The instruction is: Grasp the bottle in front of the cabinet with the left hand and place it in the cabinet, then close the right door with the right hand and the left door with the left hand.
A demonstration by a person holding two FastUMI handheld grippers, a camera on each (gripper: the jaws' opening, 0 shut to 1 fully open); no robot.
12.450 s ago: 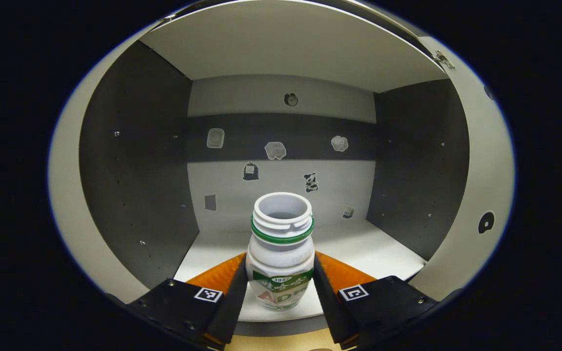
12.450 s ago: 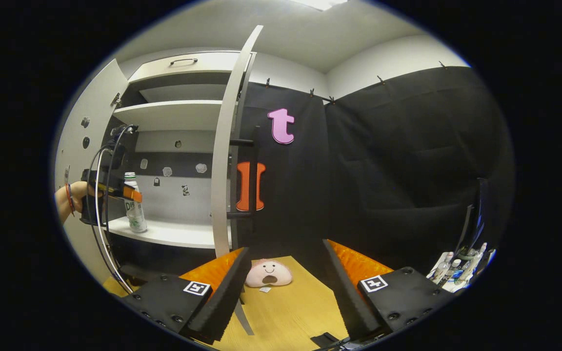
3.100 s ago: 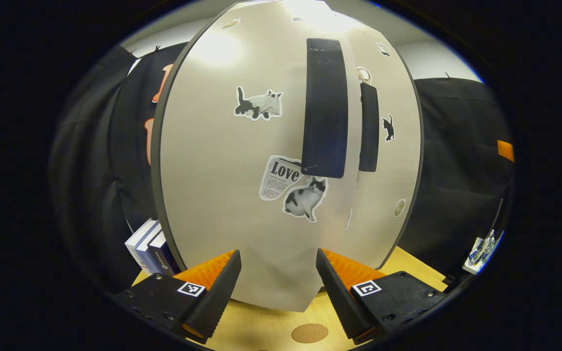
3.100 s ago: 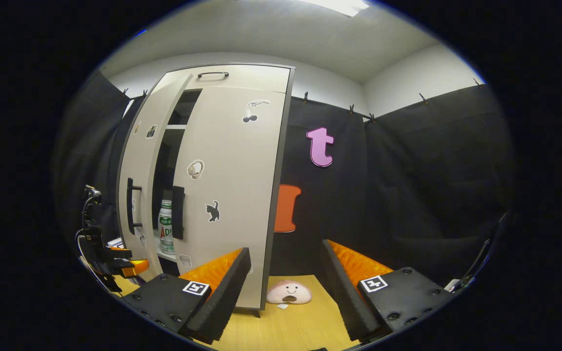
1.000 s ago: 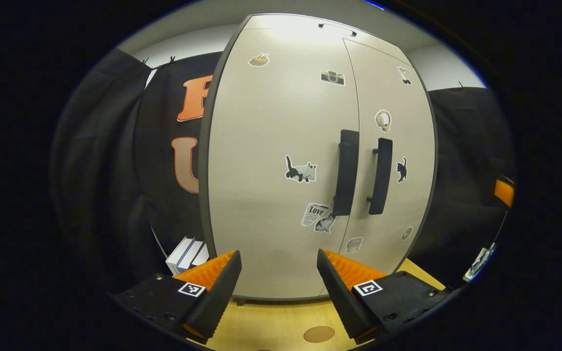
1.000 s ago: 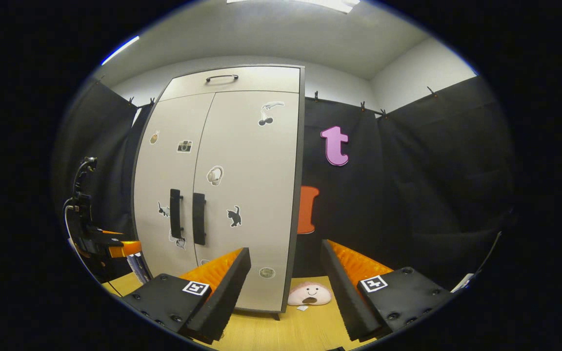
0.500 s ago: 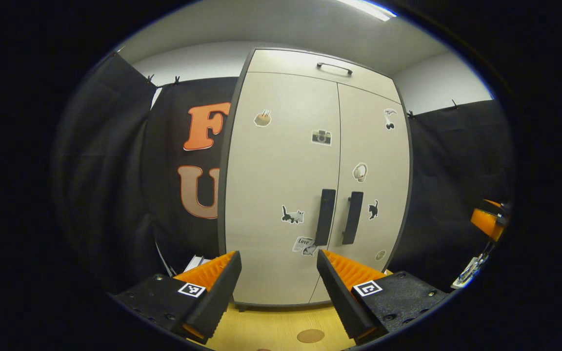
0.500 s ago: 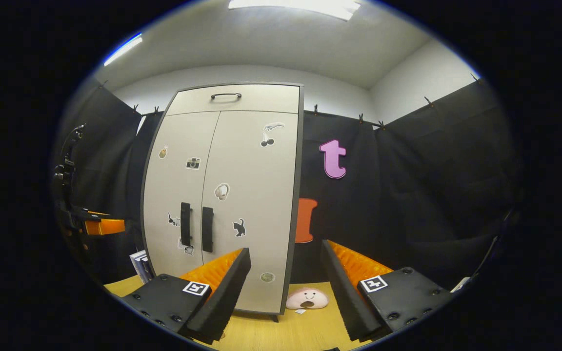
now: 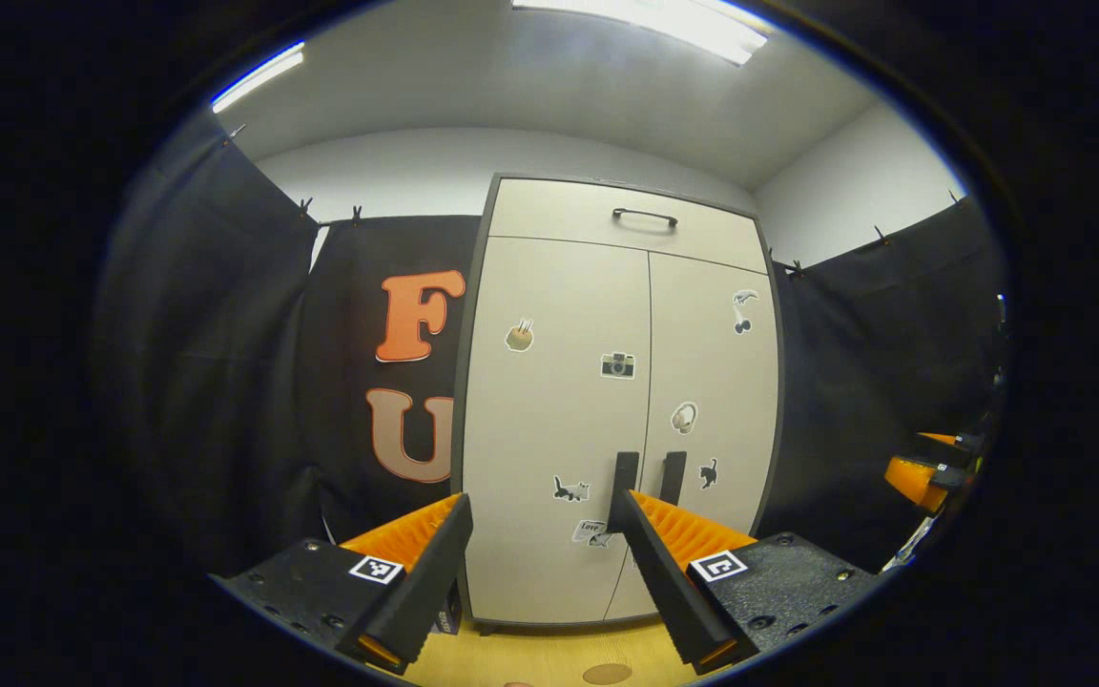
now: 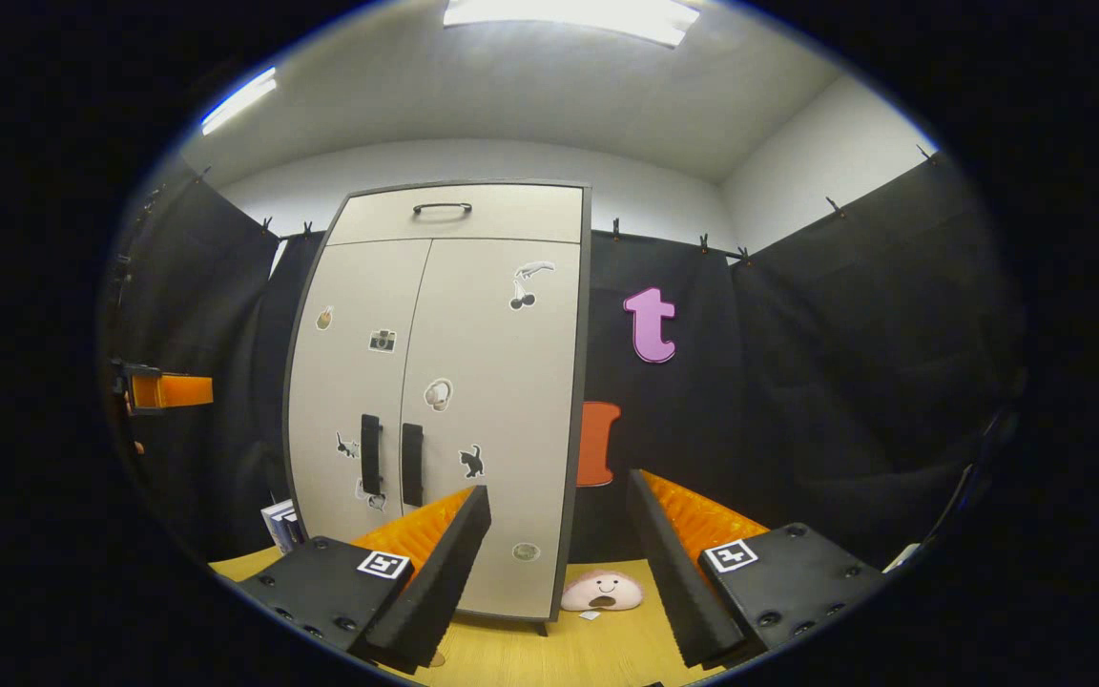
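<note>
In the left gripper view, the left gripper [image 9: 542, 572] sits at 6 o'clock with its fingers wide apart and nothing between them. Past it stands the cabinet [image 9: 549, 553]. Its left door [image 9: 549, 420] and right door [image 9: 716, 382] are both closed, so the bottle cannot be seen. At 3 o'clock the right gripper [image 9: 922, 472] peeks in. In the right gripper view, the left gripper shows at 9 o'clock, some books [image 10: 280, 525] stand at 7 o'clock, and the right gripper at 6 o'clock is wide apart and holds nothing. A pink plush toy [image 10: 602, 590] lies on the table [image 10: 569, 654] beside the cabinet.
</note>
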